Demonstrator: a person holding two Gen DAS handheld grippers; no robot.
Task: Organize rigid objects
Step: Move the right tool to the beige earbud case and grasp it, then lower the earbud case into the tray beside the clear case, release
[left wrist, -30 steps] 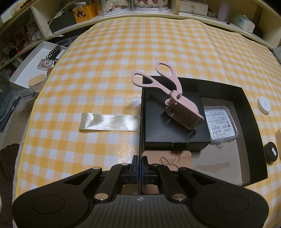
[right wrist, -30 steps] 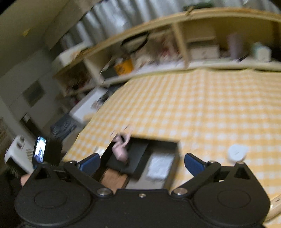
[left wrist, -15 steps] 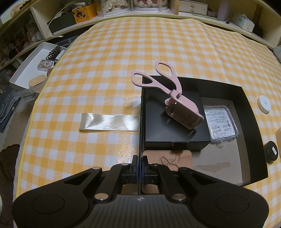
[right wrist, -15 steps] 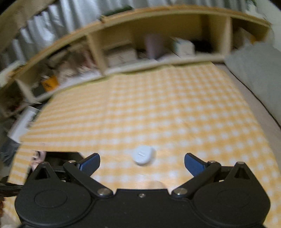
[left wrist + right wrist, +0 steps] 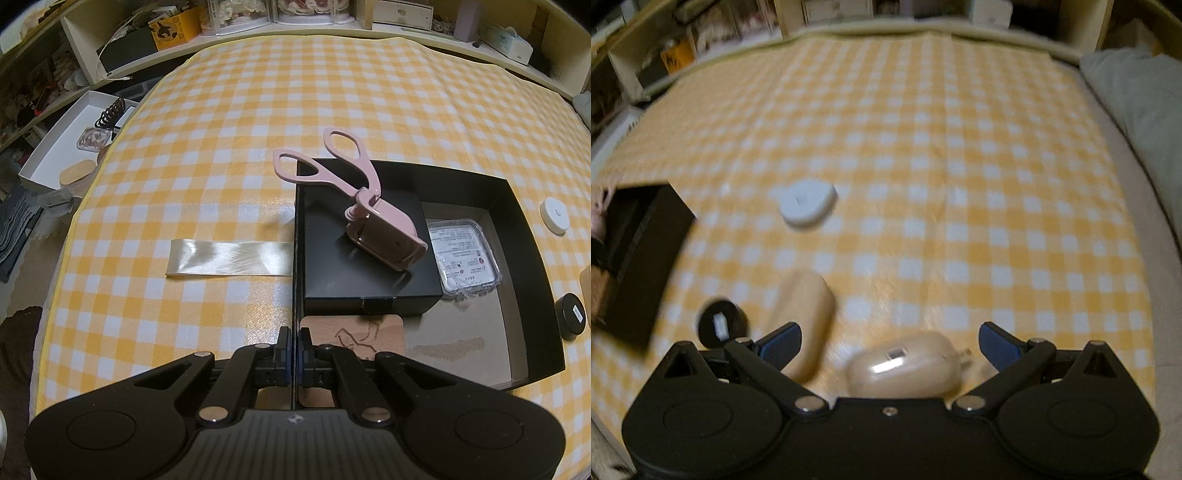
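Observation:
In the left wrist view my left gripper (image 5: 294,341) is shut on the near-left wall of an open black box (image 5: 513,229). Inside the box lie a smaller black box (image 5: 332,266) with a pink eyelash curler (image 5: 369,206) on top, a clear plastic case (image 5: 463,264) and a wooden coaster (image 5: 354,332). In the right wrist view my right gripper (image 5: 889,341) is open above a beige pod-shaped case (image 5: 905,365). Around it lie a beige oblong block (image 5: 805,317), a small black jar (image 5: 720,325) and a white round puck (image 5: 807,203).
A satin ribbon strip (image 5: 229,263) lies left of the box on the yellow checked cloth (image 5: 258,110). A white tray (image 5: 66,147) of small items sits off the cloth's left edge. Shelves line the back. A grey cushion (image 5: 1137,122) is at the right.
The right gripper has swung right and tilted down, from the black box to the loose items on the cloth; it stays open. The left gripper has not moved.

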